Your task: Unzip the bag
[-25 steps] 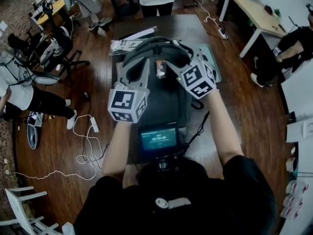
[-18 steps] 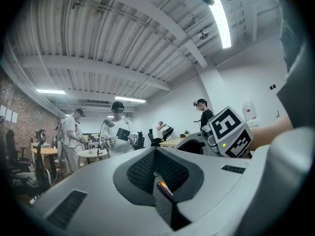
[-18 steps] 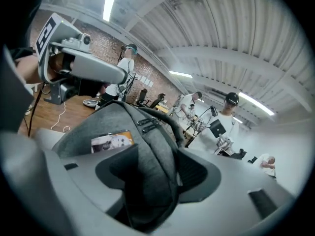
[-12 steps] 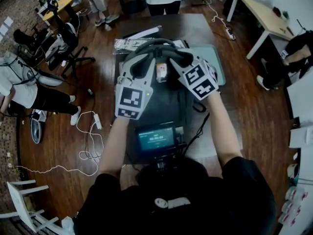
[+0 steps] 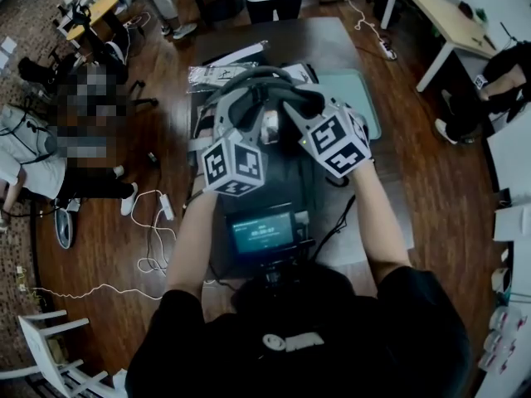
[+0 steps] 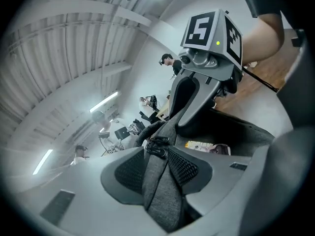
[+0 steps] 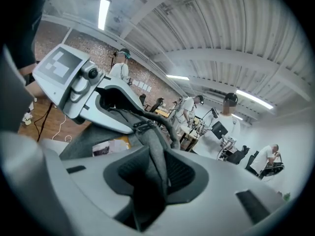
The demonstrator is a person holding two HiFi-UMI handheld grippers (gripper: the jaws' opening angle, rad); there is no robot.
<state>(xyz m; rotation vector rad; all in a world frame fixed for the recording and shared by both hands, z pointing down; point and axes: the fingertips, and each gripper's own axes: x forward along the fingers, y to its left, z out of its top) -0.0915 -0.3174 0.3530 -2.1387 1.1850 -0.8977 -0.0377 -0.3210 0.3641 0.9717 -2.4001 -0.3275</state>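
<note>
The dark bag [image 5: 282, 181] lies on the brown table [image 5: 332, 48], and the person has both tools up at its top end, nose to nose. The left gripper [image 6: 157, 173] has just been opening its jaws. They now stand wide apart, with the bag's grey fabric ridge [image 6: 158, 195] running up between the pads. Just past its tips, on that same ridge, sit the black zipper pulls [image 6: 156, 147], and beyond them the right gripper [image 7: 156, 173] faces it from the other side. The right gripper's jaws have just been closing, and they now pinch the fabric ridge between their pads. The zipper pulls sit between the two grippers, and neither gripper touches them. Out past the right gripper, a pale green mat [image 5: 365, 98] lies on the table beside the bag.
</note>
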